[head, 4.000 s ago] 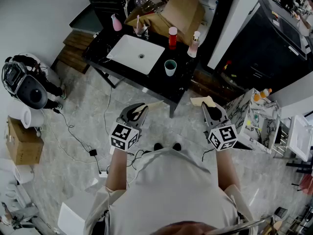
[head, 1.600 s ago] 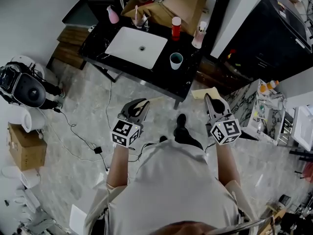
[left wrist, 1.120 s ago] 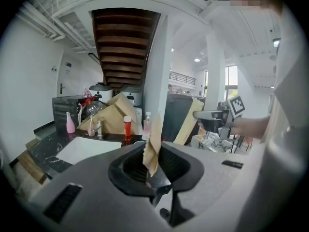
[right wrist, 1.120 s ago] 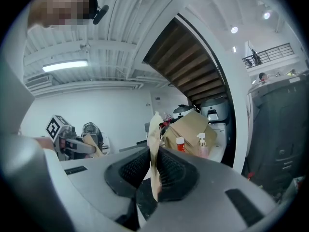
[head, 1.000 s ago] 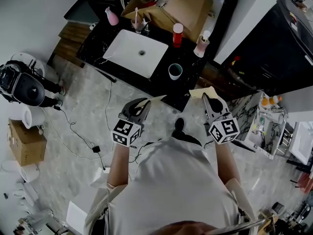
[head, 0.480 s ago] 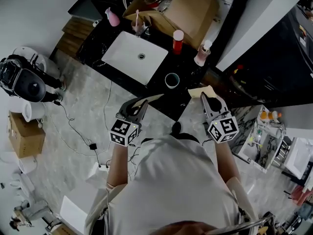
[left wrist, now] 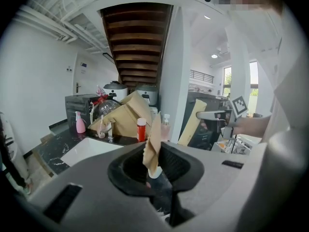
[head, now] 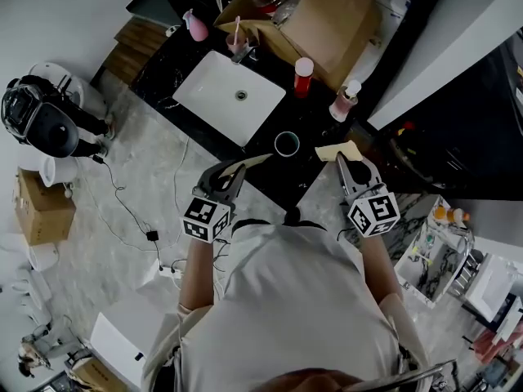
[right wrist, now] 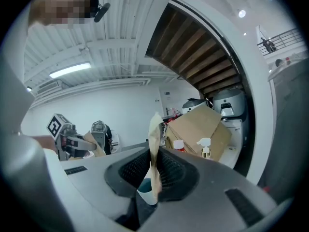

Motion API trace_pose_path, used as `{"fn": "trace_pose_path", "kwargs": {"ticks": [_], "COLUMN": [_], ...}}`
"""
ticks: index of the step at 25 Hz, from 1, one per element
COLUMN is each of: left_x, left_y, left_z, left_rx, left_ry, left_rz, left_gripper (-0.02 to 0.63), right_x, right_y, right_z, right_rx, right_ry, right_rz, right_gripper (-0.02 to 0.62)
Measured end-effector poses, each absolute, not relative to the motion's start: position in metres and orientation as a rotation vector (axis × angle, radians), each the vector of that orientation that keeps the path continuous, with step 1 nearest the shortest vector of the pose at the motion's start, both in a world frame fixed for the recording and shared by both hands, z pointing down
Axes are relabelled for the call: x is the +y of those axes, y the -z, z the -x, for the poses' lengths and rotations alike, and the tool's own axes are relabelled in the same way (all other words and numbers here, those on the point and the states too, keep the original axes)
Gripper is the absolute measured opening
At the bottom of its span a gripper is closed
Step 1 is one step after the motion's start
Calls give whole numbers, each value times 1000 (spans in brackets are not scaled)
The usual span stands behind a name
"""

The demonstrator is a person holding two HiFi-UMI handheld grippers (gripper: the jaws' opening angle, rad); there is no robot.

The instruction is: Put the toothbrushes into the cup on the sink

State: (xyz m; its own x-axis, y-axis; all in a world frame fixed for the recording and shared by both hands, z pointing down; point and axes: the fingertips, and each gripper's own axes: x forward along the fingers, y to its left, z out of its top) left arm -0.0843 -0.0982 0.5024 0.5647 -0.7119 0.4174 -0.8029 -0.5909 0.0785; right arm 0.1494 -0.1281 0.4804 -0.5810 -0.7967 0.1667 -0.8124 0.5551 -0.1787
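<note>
Each gripper holds a flat tan toothbrush packet. My left gripper (head: 236, 170) (left wrist: 157, 151) is shut on one packet (head: 253, 162) (left wrist: 153, 144), which sticks up between its jaws. My right gripper (head: 346, 164) (right wrist: 155, 166) is shut on the other packet (head: 337, 150) (right wrist: 154, 144). The white cup (head: 287, 144) (right wrist: 144, 190) stands on the black counter (head: 270, 166), right of the white sink (head: 229, 96), just beyond both packets' tips. Both grippers hover at the counter's near edge.
A second cup with a toothbrush (head: 239, 47), a pink bottle (head: 194, 27), a red bottle (head: 303, 76) and a pink spray bottle (head: 345, 103) stand around the sink. A cardboard box (head: 331, 15) lies behind. A cable (head: 176, 178) runs across the marble floor.
The counter, sink and cup have come closer as both grippers moved forward; they now reach the counter's near edge. Both packets stay gripped.
</note>
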Motion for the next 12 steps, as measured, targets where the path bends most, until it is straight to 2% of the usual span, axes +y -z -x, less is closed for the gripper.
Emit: {"fn": "trace_pose_path", "kwargs": {"ticks": [12], "left_x": [-127], "left_y": [-507], "left_z": [93], "left_rx": [-1187], "left_ry": [-538], "left_rz": [-2565], "left_gripper": [57], "right_x": [-149], "right_y": [-486], "right_z": [-143], "right_rx": [-2656], "right_ry": [-370], "right_rz": [-1440], "right_gripper": [60]}}
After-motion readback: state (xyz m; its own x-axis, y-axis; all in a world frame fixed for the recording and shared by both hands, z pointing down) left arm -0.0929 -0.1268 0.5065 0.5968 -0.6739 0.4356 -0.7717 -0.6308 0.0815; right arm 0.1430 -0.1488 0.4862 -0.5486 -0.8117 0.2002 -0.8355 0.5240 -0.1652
